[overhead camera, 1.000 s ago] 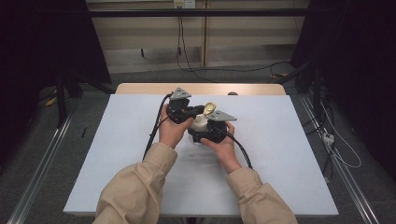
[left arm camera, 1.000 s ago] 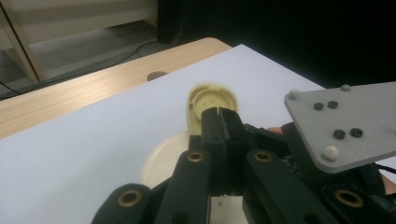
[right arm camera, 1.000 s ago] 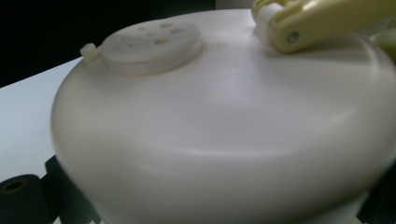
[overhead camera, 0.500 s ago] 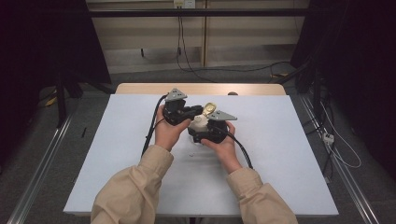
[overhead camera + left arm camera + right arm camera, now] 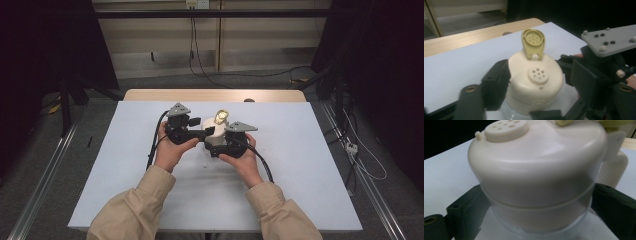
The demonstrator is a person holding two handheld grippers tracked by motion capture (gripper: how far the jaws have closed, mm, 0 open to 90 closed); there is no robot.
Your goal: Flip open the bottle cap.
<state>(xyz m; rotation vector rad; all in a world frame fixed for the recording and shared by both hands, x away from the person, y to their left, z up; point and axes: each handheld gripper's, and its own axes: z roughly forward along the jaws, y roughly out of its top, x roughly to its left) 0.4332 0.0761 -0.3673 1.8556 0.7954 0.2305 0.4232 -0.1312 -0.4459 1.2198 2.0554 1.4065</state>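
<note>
While clamped: shaker [image 5: 536, 177] between right tongs [image 5: 536, 220].

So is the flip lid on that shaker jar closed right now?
No, the yellowish flip lid stands upright on its hinge, leaving the sifter holes in the cream cap of the shaker jar uncovered.

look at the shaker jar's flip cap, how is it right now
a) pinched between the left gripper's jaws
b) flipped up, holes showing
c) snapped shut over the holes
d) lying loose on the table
b: in the left gripper view the flip cap stands upright on its hinge above the cream lid, and the round disc of sprinkle holes is uncovered below it.
</note>
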